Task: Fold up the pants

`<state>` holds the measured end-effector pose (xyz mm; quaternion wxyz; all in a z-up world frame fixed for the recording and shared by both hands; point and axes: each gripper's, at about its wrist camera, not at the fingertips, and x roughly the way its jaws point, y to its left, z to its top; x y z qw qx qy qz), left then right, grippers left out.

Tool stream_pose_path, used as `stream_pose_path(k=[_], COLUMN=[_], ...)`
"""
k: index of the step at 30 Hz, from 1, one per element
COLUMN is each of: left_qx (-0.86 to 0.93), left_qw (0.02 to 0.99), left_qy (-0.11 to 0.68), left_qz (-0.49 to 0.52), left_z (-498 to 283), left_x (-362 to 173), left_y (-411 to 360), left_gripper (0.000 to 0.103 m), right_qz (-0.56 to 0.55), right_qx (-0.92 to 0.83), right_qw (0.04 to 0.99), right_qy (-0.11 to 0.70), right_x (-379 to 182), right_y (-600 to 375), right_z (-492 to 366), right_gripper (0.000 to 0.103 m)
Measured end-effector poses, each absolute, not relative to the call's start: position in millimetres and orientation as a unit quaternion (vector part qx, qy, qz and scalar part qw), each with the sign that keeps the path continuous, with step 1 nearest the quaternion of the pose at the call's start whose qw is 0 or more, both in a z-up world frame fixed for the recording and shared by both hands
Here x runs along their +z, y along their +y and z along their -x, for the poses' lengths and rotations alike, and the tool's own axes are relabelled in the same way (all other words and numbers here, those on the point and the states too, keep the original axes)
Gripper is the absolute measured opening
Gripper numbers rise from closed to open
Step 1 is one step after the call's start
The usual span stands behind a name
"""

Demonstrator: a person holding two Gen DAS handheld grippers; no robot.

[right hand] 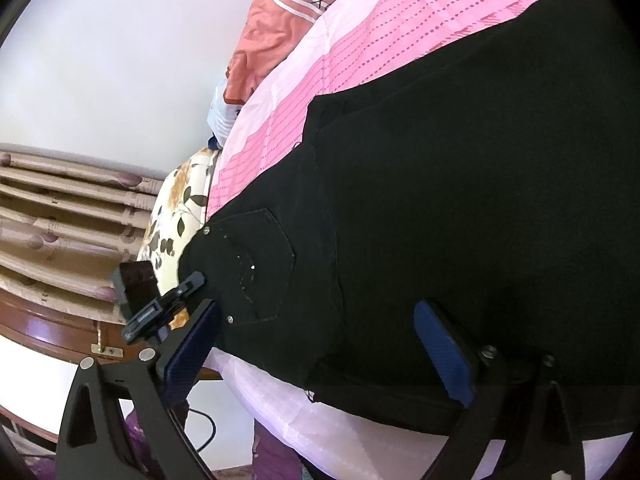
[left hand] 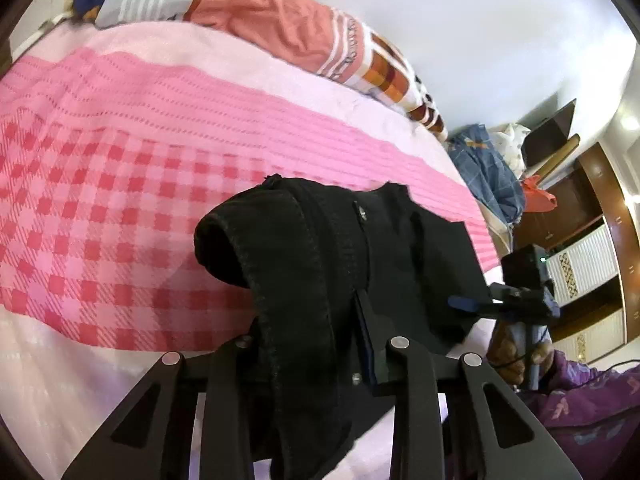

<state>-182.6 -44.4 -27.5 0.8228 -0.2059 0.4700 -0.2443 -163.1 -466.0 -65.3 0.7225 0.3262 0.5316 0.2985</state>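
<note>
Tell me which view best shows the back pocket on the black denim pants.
The right wrist view: the back pocket lies flat, its stitched outline fully visible on the black denim pants. The left wrist view shows only bunched waistband fabric, no pocket outline.

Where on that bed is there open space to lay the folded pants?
The pink checked blanket is bare between the black pants and the orange pillow. It is crowded along the far wall and by the blue clothes.

Bright, even daylight over both views; the pale wall [left hand: 460, 32] almost washes out. A lamp [left hand: 631, 123] glares far right. Fisheye bending darkens the corners, and the black pants [right hand: 460, 200] swallow detail, edges slightly soft.
</note>
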Motion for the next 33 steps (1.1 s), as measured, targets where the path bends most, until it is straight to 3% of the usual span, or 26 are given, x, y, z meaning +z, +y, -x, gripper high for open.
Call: stream_pose_path(k=[10, 18, 21, 23, 33], left_qx=[-0.259, -0.298, -0.325, -0.329, -0.316], left_qw=[0.811, 0.799, 0.790, 0.793, 0.781], left_qy=[0.459, 0.461, 0.461, 0.460, 0.469], left_qz=[0.255, 0.245, 0.241, 0.227, 0.266], left_z=[192, 193, 193, 188, 177], left_x=[4, 28, 31, 35, 9], left_y=[-69, -132, -165, -184, -182], left_gripper=[0.029, 0.026, 0.016, 0.015, 0.015], right_qz=[-0.355, -0.349, -0.334, -0.328, -0.304], right_qx=[0.313, 0.363, 0.401, 0.429, 0.482], right_qw=[0.712, 0.696, 0.685, 0.674, 0.639], right_qy=[0.519, 0.512, 0.508, 0.505, 0.517], right_x=[-65, -56, -49, -45, -43], right_y=[-474, -467, -455, -446, -402], right_z=[163, 166, 168, 170, 168], right_gripper=[0.098, 0.098, 0.098, 0.098, 0.098])
